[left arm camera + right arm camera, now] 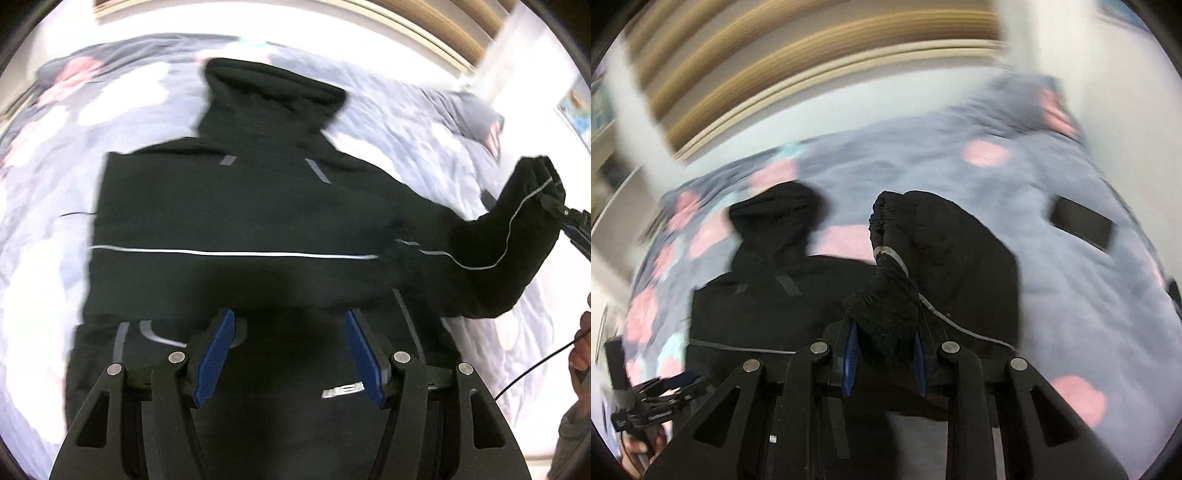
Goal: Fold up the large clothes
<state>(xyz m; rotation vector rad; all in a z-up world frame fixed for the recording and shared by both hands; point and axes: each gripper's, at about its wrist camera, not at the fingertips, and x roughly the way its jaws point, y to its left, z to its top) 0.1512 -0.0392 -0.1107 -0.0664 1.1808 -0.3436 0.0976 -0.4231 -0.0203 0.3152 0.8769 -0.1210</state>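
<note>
Folding is at an early stage: right gripper (884, 354) clamps the jacket (236, 218) sleeve cuff (886, 310), raised ahead; left gripper (290, 354) hangs wide and empty above the hem; body unfolded.

My left wrist camera looks steeply down along its own jaws from close above the jacket (236, 221), which fills most of the frame. My right wrist camera looks less steeply down, across the bed (1071, 295) toward a wall (badly blurred). Both views share the jacket's hood (273, 92), the raised sleeve (517, 236) and the floral quilt (55, 147).
</note>
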